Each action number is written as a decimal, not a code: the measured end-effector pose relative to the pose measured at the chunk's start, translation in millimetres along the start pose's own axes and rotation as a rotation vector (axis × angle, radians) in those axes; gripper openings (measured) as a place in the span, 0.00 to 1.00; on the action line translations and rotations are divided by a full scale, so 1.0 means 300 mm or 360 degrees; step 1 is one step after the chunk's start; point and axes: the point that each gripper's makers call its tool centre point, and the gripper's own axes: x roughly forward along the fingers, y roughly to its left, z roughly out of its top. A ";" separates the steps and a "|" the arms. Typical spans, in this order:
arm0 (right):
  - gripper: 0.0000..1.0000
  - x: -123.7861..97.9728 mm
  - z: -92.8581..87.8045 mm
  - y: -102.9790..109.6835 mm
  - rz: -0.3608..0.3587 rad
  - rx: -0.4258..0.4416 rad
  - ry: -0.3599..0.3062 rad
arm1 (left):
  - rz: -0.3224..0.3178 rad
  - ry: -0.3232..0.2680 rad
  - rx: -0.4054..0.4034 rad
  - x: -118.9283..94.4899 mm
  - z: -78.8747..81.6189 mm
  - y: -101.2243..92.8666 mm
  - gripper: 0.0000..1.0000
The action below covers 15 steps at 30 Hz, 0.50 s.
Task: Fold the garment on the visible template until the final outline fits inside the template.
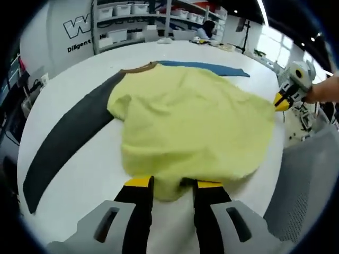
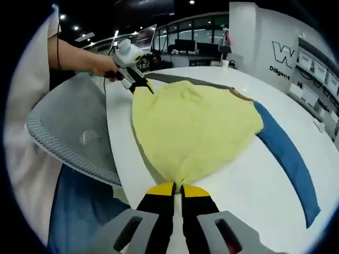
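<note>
A pale yellow garment (image 1: 185, 116) lies spread on the white table (image 1: 90, 169). It has a brown collar (image 1: 140, 67). A long dark grey strip (image 1: 69, 132) and a long blue strip (image 1: 206, 67) run out from under it; I cannot tell whether they are sleeves or a template. My left gripper (image 1: 174, 183) stands open, with the near hem lying between its jaws. My right gripper (image 2: 178, 189) is shut on a corner of the garment (image 2: 196, 127). The right gripper (image 1: 279, 101) meets the garment's right edge in the left gripper view. The left gripper (image 2: 150, 90) sits at the far corner in the right gripper view.
A grey mesh chair back (image 2: 74, 132) stands against the table's edge, also (image 1: 307, 185). A person's bare arm (image 2: 74, 58) holds the left gripper. Shelves with white bins (image 1: 127, 16) stand beyond the table. The blue strip (image 2: 288, 159) curves along the right.
</note>
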 end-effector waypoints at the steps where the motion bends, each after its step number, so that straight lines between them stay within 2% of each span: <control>1: 0.00 -0.001 0.000 -0.001 -0.0003 0.0005 -0.0001 | 0.0015 0.0001 0.0020 -0.009 -0.007 0.008 0.18; 2: 0.00 -0.001 0.004 -0.004 -0.0011 0.0009 -0.0003 | 0.0030 0.0014 0.0058 -0.015 -0.016 0.018 0.09; 3: 0.00 -0.001 0.006 -0.008 -0.0022 0.0006 -0.0001 | 0.0024 0.0022 0.0057 -0.021 -0.025 0.018 0.07; 7: 0.00 -0.004 0.018 -0.016 -0.0035 -0.0008 -0.0007 | -0.0003 -0.0001 0.0039 -0.073 -0.026 0.026 0.05; 10: 0.00 -0.007 0.026 -0.022 -0.0039 -0.0019 -0.0011 | -0.0062 -0.0033 0.0043 -0.129 -0.015 0.010 0.04; 15: 0.00 -0.017 0.016 -0.018 -0.0042 -0.0034 0.0018 | -0.0234 -0.0033 0.0123 -0.210 0.006 -0.081 0.04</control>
